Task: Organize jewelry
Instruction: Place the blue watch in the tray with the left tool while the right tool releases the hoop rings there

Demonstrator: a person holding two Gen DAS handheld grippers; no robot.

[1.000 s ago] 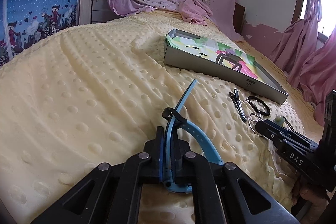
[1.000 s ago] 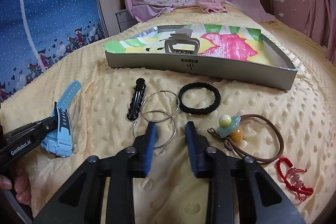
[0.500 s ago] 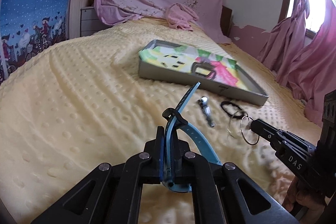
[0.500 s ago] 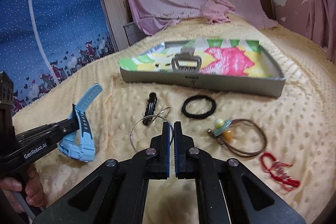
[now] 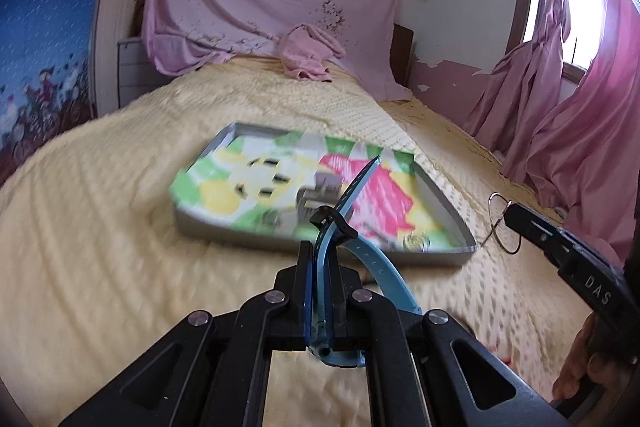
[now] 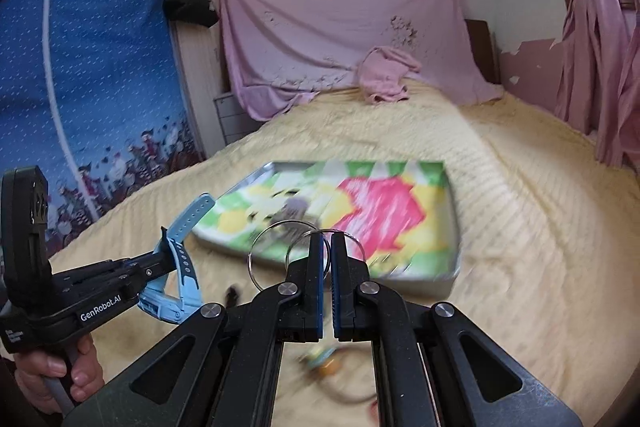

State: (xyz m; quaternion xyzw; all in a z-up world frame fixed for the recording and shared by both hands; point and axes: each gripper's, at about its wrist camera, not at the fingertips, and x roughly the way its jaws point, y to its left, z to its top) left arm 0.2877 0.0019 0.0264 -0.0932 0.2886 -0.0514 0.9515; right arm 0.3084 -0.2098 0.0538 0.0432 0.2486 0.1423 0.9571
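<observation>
Left wrist view: the left gripper has its black jaws clamped tight on a light blue plastic watch strap, whose perforated tail sticks up and away over a shallow grey tray with a bright green, yellow and pink printed lining. The tray lies on a pale yellow dimpled bedspread and is blurred; a grey shape lies inside it, too smeared to make out. At the right edge, the right gripper reaches in, and thin silver wire hoops hang from its tip just beside the tray's near right corner, above the bedspread. A hand grips its handle at the bottom right. Right wrist view: the right gripper has its blue-padded jaws pinched nearly together on the silver hoops, which loop out to both sides of the tips in front of the tray. On the left, the left gripper holds the blue strap above the bedspread, well short of the tray. Below the jaws, blurred small things lie on the bedspread, too indistinct to identify.
</observation>
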